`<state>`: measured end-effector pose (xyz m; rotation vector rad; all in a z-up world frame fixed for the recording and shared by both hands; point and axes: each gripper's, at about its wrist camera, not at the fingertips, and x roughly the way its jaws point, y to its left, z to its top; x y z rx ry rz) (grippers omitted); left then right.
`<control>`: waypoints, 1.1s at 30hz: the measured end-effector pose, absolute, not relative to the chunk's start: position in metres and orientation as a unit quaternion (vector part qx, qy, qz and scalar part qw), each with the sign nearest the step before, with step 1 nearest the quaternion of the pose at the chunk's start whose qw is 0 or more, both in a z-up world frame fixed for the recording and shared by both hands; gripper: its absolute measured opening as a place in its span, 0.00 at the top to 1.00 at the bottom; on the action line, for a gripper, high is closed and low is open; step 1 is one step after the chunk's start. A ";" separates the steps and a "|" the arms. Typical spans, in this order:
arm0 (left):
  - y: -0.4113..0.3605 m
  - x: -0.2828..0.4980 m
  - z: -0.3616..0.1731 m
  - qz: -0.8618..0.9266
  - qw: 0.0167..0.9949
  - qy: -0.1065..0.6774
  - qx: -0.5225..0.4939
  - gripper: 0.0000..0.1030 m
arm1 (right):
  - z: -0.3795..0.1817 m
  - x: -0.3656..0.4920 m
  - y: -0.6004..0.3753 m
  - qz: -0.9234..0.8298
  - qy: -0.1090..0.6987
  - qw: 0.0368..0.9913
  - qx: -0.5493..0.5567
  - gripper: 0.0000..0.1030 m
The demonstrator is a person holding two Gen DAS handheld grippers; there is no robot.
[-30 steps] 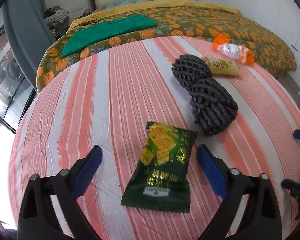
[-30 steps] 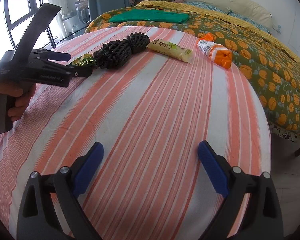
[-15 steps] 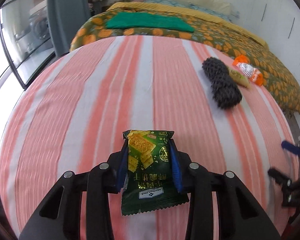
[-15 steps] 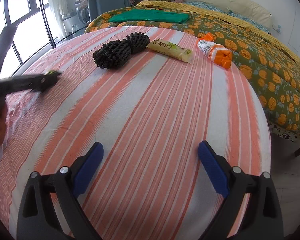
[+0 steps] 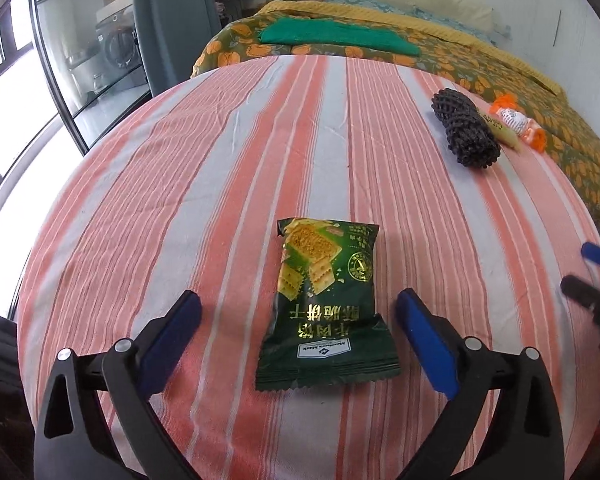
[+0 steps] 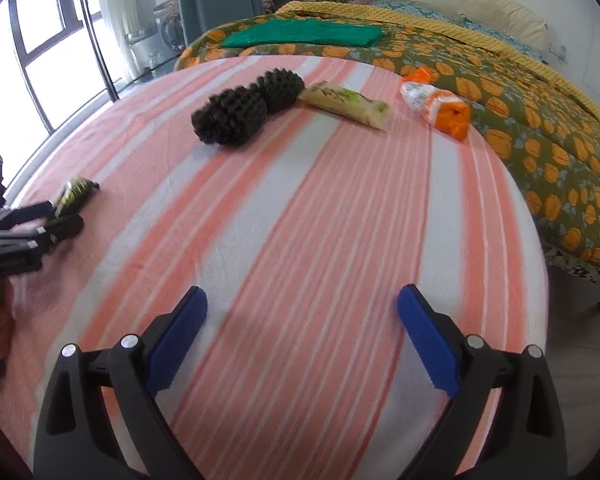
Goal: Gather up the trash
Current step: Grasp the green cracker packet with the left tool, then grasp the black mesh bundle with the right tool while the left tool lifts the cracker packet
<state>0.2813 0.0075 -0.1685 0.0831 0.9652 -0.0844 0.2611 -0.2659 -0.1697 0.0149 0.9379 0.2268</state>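
A green cracker packet (image 5: 326, 304) lies flat on the striped table (image 5: 180, 200), between the open fingers of my left gripper (image 5: 298, 332), which does not touch it. The packet also shows in the right wrist view (image 6: 74, 194), just past the left gripper (image 6: 28, 232). My right gripper (image 6: 302, 332) is open and empty over bare cloth. A black foam net (image 6: 246, 110), a beige snack bar wrapper (image 6: 346, 104) and an orange-and-white wrapper (image 6: 438, 106) lie at the far side of the table.
A bed with an orange-patterned cover (image 6: 540, 128) and a folded green cloth (image 6: 304, 36) stands behind the table. Windows (image 5: 16, 92) and a grey curtain (image 5: 172, 20) are at the left. The table edge drops off at the right (image 6: 540, 280).
My left gripper was shut on the green packet half a second ago; now it is open and the packet lies loose between the fingers. The right gripper has hardly moved.
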 end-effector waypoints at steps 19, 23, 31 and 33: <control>0.007 0.286 -0.169 -0.045 0.883 0.465 0.032 0.04 | -0.162 0.383 -0.194 0.070 0.468 0.881 -0.003 0.60; 0.008 0.286 -0.169 -0.045 0.883 0.465 0.032 0.04 | -0.155 0.344 -0.196 0.146 0.462 0.875 -0.023 0.60; 0.008 0.286 -0.169 -0.046 0.883 0.466 0.032 0.04 | -0.151 0.226 -0.219 0.191 0.465 0.863 -0.046 0.60; 0.007 0.285 -0.169 -0.048 0.883 0.465 0.035 0.04 | -0.157 0.196 -0.226 0.177 0.461 0.868 -0.062 0.60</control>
